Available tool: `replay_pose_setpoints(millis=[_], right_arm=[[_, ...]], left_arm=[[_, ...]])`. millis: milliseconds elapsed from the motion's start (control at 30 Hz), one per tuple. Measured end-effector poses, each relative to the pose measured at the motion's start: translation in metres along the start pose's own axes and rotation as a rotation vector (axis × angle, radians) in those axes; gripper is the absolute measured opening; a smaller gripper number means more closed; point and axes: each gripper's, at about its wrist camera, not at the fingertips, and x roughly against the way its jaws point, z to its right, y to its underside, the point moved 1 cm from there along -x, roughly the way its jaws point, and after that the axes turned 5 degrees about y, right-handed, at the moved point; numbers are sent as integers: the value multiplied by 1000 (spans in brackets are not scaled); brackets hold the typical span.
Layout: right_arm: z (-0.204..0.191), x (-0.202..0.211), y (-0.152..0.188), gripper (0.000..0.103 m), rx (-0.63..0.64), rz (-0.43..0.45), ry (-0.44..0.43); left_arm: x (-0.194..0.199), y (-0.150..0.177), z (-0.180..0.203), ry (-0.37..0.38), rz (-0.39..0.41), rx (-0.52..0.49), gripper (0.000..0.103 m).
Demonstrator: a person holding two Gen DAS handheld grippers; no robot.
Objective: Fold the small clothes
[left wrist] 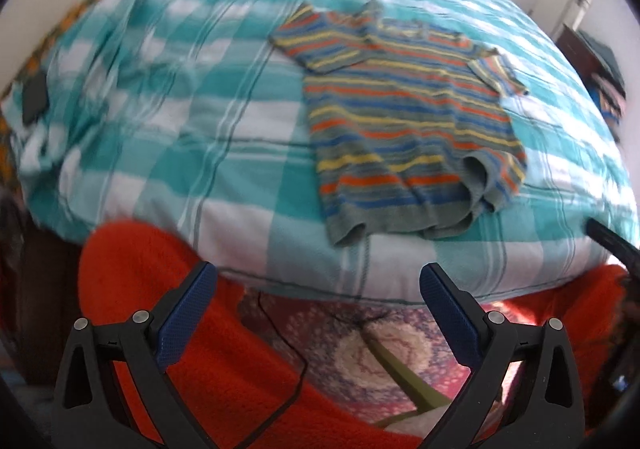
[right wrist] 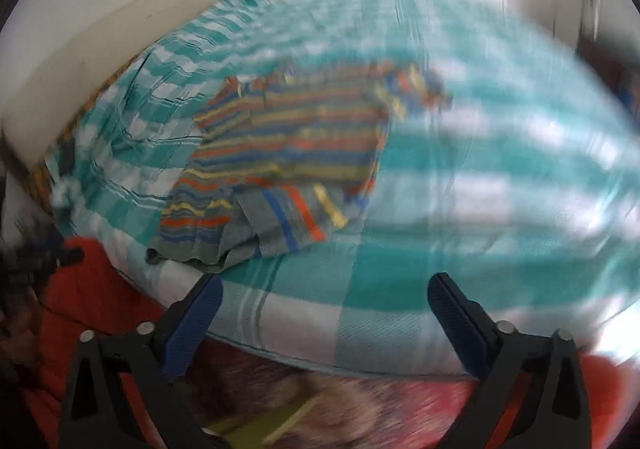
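Note:
A small striped T-shirt [left wrist: 404,117], grey-green with orange, yellow and blue stripes, lies spread on a teal-and-white checked bedspread [left wrist: 168,137]. Its hem faces me and its lower right corner is turned up. My left gripper [left wrist: 318,281] is open and empty, held off the near edge of the bed, short of the hem. In the right wrist view the shirt [right wrist: 288,153] lies up and to the left, with the folded-over corner nearest. My right gripper [right wrist: 324,293] is open and empty over the bed's near edge. This view is blurred.
A red blanket [left wrist: 192,329] and a patterned fabric [left wrist: 372,349] lie below the bed's front edge. A dark flat object [left wrist: 34,97] rests at the bed's left side. A white wall [right wrist: 100,29] runs behind. A black tip of the other gripper [left wrist: 608,237] shows at right.

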Motion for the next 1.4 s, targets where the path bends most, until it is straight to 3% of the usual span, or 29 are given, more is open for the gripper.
replay_pose_setpoints(millis=[33,100,200,267,333,400,467,567,633,667,733,800,833,967,1033,1100,1133,1200,1333,1400], right_arm=[[17,-31,0,81,-128,-70,-146],[26,-68,0,75,-246,-138,-275],[18,-123,-2,69,-310,-173,-379],[12,-148,-5,54,-330,-159,-419],[18,-158,-7,7,-405,-135,-434],[29,-143,-6,7,-478,-126,-482],[39,-103,-7,7,-444,-85,-514],[61,-54,-1,7,-362,-55,-395],[78,-47,5,7,-324,-59,-286],[84,-48,8,7,-325,-57,-261],[92,-54,11,7,-329,-36,-224],[93,-66,15,7,-325,-23,-200],[94,-72,18,7,-333,-26,-203],[95,-79,22,7,-314,-33,-217],[99,-80,21,7,-325,-27,-227],[102,-84,22,7,-343,-30,-232],[105,-85,22,7,-354,-31,-240],[106,-83,21,7,-369,-31,-263],[107,-48,10,7,-423,-11,-380],[101,-30,6,7,-413,-22,-424]], left_arm=[[0,2,-3,-3,0,11,101],[1,6,-6,-3,-1,27,101],[0,10,-2,9,-11,36,101],[-1,10,1,5,-18,33,101],[-1,10,0,-7,-19,30,101],[2,11,-4,-24,-7,30,101],[-1,11,-13,-41,-2,36,101],[-27,8,-18,10,-21,35,101],[-51,2,-18,66,-63,39,101],[-67,-5,-17,125,-81,43,100],[-88,-13,-19,167,-105,65,95],[-111,-20,-28,230,-149,129,83],[-120,-22,-34,266,-171,180,82],[-130,-24,-40,328,-165,276,68],[-134,-29,-34,369,-155,267,50],[-149,-34,-26,430,-202,278,15],[-156,-34,-23,428,-230,287,4],[-155,-37,-18,386,-247,264,2],[-95,-48,-32,417,-187,221,2],[-78,-51,-35,334,-174,146,2]])
